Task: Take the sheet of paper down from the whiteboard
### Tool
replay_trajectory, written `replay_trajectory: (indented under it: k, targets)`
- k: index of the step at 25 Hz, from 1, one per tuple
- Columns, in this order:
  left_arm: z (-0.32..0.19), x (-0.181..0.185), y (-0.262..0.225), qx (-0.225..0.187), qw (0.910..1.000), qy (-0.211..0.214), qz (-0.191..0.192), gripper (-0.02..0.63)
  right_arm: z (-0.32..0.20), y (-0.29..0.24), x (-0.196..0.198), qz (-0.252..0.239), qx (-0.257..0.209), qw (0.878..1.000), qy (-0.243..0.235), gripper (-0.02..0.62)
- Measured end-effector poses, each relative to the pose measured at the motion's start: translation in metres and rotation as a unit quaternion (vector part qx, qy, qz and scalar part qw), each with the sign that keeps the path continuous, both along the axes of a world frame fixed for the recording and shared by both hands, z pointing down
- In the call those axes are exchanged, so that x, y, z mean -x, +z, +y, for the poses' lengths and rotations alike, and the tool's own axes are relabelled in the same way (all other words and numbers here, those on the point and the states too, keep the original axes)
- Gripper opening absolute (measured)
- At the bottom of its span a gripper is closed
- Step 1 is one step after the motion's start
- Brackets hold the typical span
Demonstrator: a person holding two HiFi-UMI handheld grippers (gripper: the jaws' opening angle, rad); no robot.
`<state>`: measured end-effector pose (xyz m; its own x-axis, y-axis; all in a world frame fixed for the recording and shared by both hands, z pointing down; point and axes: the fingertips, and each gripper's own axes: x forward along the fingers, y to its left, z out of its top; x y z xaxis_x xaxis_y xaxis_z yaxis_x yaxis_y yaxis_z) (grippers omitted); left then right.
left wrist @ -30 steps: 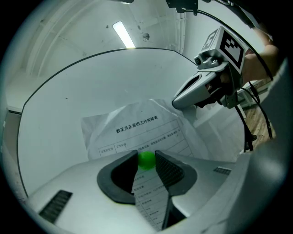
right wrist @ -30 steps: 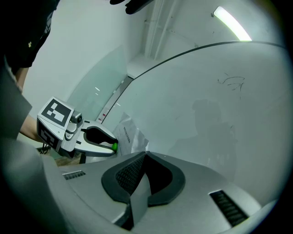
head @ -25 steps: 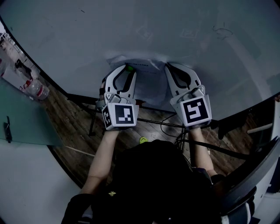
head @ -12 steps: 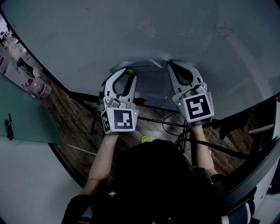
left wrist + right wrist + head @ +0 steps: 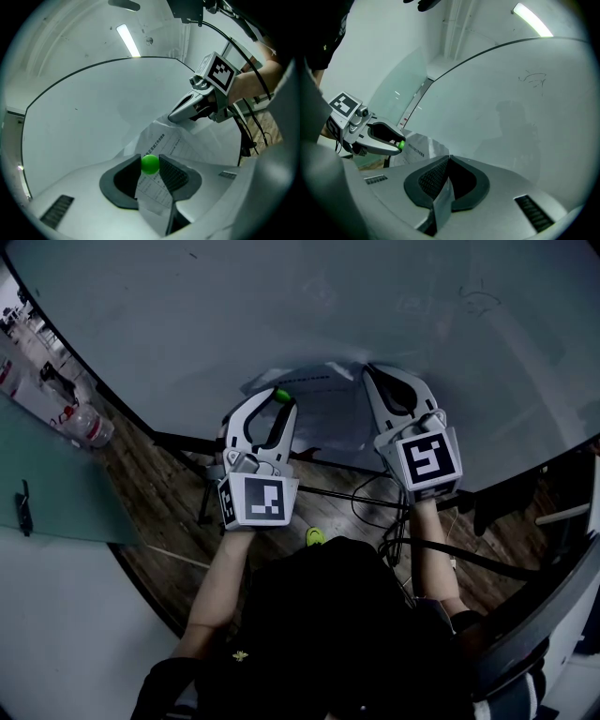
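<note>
White printed sheet of paper (image 5: 323,418) held by both grippers in front of the large grey-white whiteboard (image 5: 281,306).

The sheet (image 5: 165,139) bears rows of small text. It is creased and bows off the whiteboard's lower part rather than lying flat on it. The left gripper (image 5: 279,397) points level at the board, its jaws half-closed on a small green ball (image 5: 150,164) with the paper's left edge running between them. The right gripper (image 5: 449,158), also level, has its jaws pinched together on the sheet's right edge (image 5: 440,197).

Printed lines on sheet of paper (image 5: 163,140) too small; nothing legible.
</note>
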<state>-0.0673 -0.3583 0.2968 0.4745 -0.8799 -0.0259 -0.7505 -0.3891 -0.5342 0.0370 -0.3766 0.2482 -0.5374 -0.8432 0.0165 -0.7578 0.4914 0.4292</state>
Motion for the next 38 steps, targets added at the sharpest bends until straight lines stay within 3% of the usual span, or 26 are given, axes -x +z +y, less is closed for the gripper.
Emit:
replay_trajectory:
  k: [38]
  targets:
    - [0.097,-0.014,0.030,0.028,0.9982,0.049,-0.020,0.133,0.107,0.025,0.002,-0.017,0.031,0.999,0.005,0.015]
